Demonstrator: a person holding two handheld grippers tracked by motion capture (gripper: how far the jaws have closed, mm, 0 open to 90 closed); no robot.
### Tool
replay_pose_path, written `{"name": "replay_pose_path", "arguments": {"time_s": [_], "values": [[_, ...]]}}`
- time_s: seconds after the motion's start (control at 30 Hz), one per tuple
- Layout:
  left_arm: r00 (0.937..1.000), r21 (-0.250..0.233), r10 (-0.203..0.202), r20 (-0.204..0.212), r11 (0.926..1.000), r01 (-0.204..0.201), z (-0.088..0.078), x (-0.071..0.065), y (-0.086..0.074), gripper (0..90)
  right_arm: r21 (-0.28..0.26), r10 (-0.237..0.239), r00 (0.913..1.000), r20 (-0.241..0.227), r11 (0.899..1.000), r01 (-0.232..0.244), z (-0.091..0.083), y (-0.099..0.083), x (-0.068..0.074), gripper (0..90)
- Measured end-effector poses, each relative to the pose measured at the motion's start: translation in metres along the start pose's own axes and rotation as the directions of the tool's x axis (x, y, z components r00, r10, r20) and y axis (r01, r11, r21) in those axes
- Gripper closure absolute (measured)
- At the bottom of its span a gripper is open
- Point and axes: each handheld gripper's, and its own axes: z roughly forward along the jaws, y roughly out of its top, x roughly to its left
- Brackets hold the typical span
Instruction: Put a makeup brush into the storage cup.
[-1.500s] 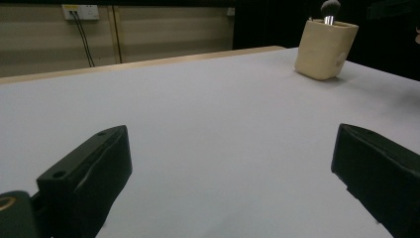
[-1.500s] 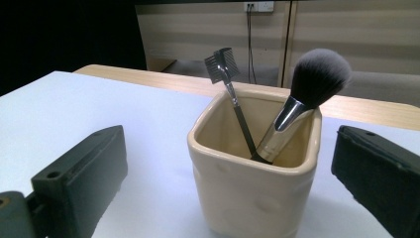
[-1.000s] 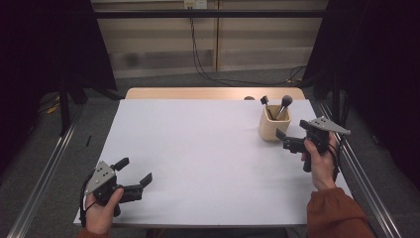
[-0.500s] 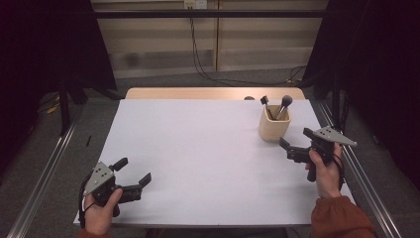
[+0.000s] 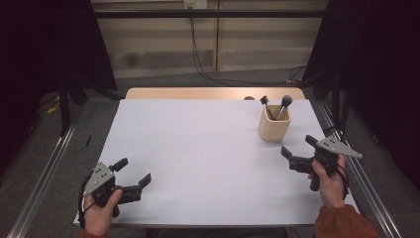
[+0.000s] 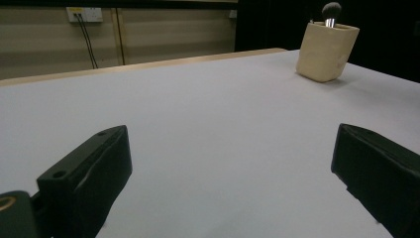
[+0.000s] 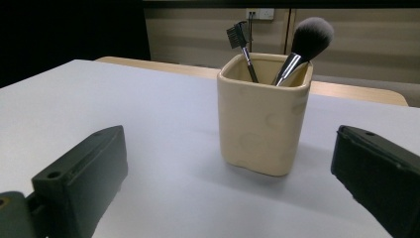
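A cream square cup [image 5: 274, 129] [image 7: 263, 116] [image 6: 326, 51] stands at the right of the white table [image 5: 198, 148]. It holds a fluffy makeup brush [image 5: 284, 105] [image 7: 305, 47] and a small comb brush [image 5: 265, 104] [image 7: 242, 43]. My right gripper [image 5: 298, 147] [image 7: 233, 198] is open and empty, a short way in front of the cup and pointing at it. Down at the table's front left corner, my left gripper [image 5: 132, 171] [image 6: 233, 193] rests open and empty, facing across the bare sheet toward the far cup.
A wooden strip [image 5: 213, 93] runs along the table's far edge. Metal rails [image 5: 44, 173] flank both sides of the table. Cables [image 5: 198, 49] hang down the back wall to the floor.
My right gripper has drawn back from the cup toward the front edge and lowered. The left gripper has stayed where it was.
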Motion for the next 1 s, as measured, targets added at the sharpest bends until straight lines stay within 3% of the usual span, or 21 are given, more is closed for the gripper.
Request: {"name": "replay_pose_path", "arguments": {"time_s": [0.4,1.0], "values": [[0.9999,-0.003,-0.005,-0.010,1.0000,0.005,-0.002,0.000,-0.001,2.3,0.006,-0.015,0.9997,-0.020,1.000,0.015,-0.017,-0.013,0.003,0.8],[1.0000,0.001,-0.001,-0.003,1.0000,0.001,-0.005,-0.004,-0.002,2.3,0.017,-0.022,0.9998,-0.004,1.000,0.022,-0.044,-0.036,-0.001,0.4]]}}
